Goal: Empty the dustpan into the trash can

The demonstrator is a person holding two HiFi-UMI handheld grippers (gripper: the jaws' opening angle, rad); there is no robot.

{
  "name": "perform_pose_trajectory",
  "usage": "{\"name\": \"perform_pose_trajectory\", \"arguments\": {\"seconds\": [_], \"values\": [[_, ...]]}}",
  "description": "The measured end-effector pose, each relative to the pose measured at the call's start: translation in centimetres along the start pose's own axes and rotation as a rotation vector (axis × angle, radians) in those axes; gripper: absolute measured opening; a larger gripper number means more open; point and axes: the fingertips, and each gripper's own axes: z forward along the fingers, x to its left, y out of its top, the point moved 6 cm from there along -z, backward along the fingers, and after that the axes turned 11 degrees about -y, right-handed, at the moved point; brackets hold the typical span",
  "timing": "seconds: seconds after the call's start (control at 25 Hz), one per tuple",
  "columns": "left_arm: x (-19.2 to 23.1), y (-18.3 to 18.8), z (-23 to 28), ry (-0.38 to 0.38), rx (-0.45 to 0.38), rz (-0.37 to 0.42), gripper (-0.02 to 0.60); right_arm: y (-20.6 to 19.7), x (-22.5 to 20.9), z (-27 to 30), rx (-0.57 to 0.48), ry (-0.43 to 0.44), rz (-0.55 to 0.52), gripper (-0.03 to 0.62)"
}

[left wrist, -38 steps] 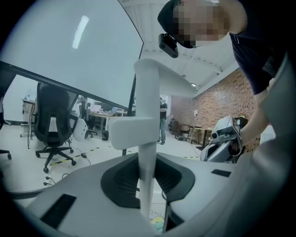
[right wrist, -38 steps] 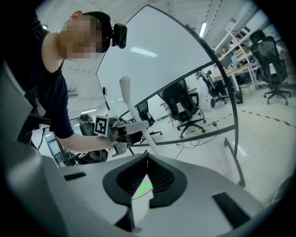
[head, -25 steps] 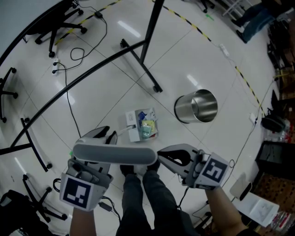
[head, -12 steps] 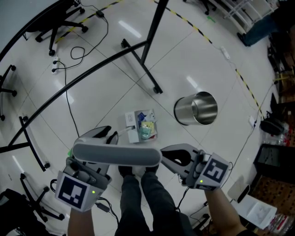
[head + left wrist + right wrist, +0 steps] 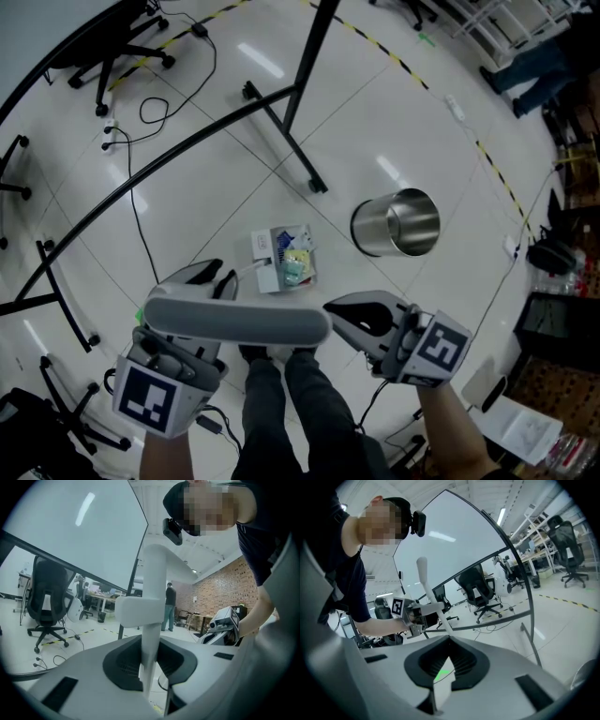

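**Glossy white floor (image 5: 403, 103), both tools clenched**

My left gripper (image 5: 214, 279) grips a white handle (image 5: 234, 322). My right gripper (image 5: 336, 311) is pinched closed. The trash-filled dustpan (image 5: 284, 255) lies at 12 o'clock and the steel trash can (image 5: 398, 222) at 2.

Your left gripper (image 5: 149, 667) has its jaws clamped on a white handle (image 5: 153, 573) that stands upright between them, a crosspiece (image 5: 136, 611) jutting off to its left. Your right gripper (image 5: 224, 625) shows at the right. An office chair (image 5: 47, 604) stands far left and a brick wall (image 5: 225, 590) lies beyond.
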Motion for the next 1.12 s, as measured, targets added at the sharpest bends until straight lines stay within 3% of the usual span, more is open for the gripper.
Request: {"name": "perform_pose_trajectory", "arguments": {"seconds": [0.64,1.12], "values": [[0.0,1.9,0.4,0.000,-0.028,-0.026,0.063,1.6,-0.6,-1.3,-0.037,-0.040,-0.003,0.017],[-0.2,2.9,-1.2,0.044,-0.031,-0.050,0.063,2.0,0.0,-1.5,-0.029,-0.034,-0.018,0.017]]}}
